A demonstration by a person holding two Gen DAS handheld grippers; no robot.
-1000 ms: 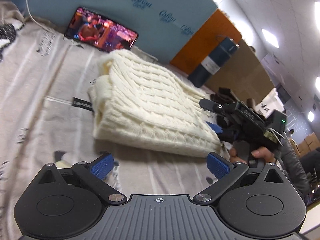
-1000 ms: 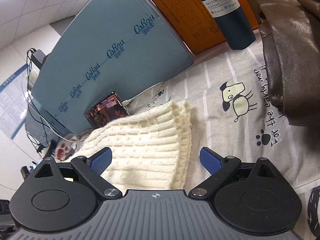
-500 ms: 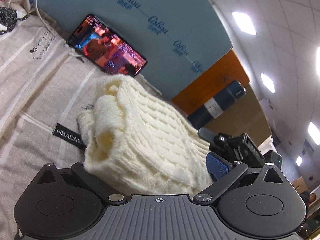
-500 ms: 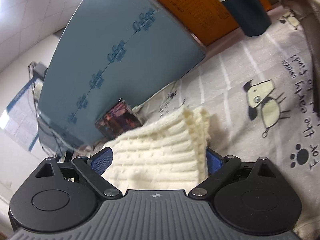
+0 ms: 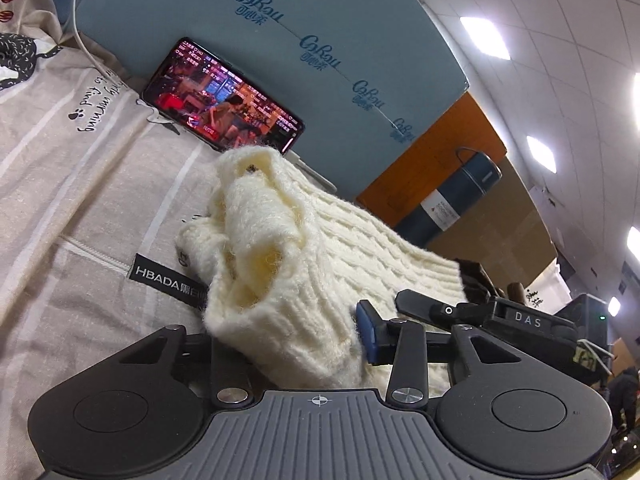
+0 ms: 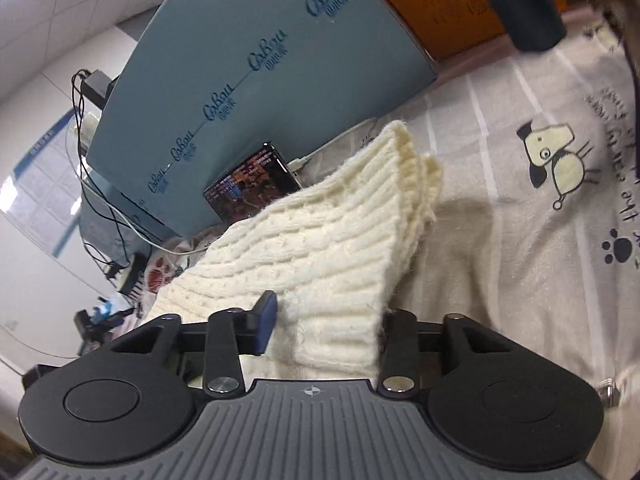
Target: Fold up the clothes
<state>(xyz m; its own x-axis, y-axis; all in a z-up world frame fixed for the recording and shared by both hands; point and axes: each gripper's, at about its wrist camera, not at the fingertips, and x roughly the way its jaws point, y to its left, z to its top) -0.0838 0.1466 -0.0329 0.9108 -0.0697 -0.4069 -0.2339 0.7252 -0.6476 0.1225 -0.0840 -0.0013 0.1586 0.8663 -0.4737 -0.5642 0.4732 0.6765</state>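
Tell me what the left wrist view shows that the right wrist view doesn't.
Only the left wrist view shows the right gripper from outside, the HBADA label and ceiling lights. Only the right wrist view shows the dog print and tangled cables. Both show the cream knit sweater clamped in each gripper, the phone, the blue board and the vacuum bottle.

Counted: 1 cream knit sweater (image 5: pixel 320 248), 2 claws — left claw (image 5: pixel 296 344) & right claw (image 6: pixel 326 326). 1 phone (image 5: pixel 224 100), screen lit. 1 dark blue bottle (image 5: pixel 452 200). 1 blue foam board (image 6: pixel 256 52). 1 printed cloth (image 6: pixel 520 208) w/ 1 cartoon dog (image 6: pixel 554 160).
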